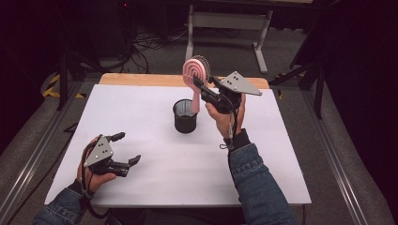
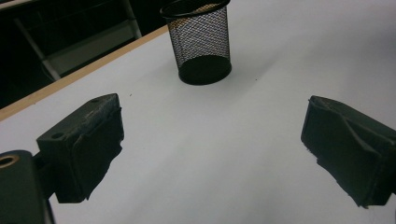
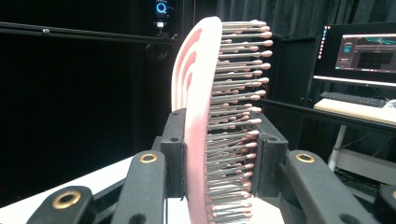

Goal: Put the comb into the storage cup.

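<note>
**One Brush, One Cup, Two Grippers**

We count two grippers, one pink hairbrush and one black mesh cup on one white table.

In the high view, our right gripper point(image 1: 199, 86) is up in the middle of the frame, a little above the center. Its two jaws are squeezed tight on the pink hairbrush point(image 1: 195, 70). The brush stands upright, with its round head at the top and its handle pointing down. The handle end hangs just over the black mesh cup point(image 1: 185, 116), or maybe just inside its rim; we cannot tell which. The cup stands in the middle of the white table point(image 1: 141, 108).

In the right gripper view, we see the hairbrush point(image 3: 198, 116) from the side, in the middle of the frame. One jaw presses on its flat pink back and the other jaw presses on the bristle side. The bristles are many thin pins with small round tips, too many for us to count. They point toward the right of the frame.

Our left gripper point(image 1: 127, 148) is at the lower left of the high view, down low by the table. Its two jaws are spread wide apart and they hold nothing.

In the left gripper view, the cup point(image 2: 200, 42) sits at the top middle of the frame. It is well apart from the two wide jaws at the bottom corners. Through the mesh we see nothing in it.
</note>
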`<state>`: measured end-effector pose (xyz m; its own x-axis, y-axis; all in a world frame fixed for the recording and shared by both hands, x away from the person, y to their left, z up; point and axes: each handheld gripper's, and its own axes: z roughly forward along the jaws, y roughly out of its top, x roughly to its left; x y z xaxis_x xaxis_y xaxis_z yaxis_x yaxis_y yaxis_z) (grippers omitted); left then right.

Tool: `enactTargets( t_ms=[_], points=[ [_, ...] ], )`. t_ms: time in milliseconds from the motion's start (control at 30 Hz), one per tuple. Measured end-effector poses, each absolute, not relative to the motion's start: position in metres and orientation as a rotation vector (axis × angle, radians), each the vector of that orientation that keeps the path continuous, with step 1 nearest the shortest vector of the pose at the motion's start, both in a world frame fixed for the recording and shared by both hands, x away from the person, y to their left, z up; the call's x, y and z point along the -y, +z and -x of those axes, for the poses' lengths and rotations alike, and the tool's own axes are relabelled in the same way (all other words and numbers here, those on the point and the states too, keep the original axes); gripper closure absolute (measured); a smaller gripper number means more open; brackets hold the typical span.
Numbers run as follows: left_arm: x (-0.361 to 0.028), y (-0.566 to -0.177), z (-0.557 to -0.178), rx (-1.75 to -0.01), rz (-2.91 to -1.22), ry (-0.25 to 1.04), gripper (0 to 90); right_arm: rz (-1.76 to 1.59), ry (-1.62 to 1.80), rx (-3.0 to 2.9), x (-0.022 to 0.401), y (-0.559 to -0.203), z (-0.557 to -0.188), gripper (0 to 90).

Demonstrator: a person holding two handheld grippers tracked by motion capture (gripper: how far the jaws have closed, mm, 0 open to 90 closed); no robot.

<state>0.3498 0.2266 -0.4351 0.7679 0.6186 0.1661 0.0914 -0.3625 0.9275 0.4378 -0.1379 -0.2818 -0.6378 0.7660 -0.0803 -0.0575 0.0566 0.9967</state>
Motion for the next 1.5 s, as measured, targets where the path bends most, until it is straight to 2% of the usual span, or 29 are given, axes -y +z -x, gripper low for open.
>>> enactTargets(
  t_ms=[567,1500],
  points=[
    [-0.227,-0.436,-0.350,-0.541,-1.891,0.615,6.9,-0.759,1.633,-1.694,0.125,-0.291,-0.457,63.9],
    [-0.227,-0.436,-0.350,-0.537,-1.894,0.611,6.9,-0.858,1.631,-1.727,0.119,-0.332,-0.475,63.9]
  ],
)
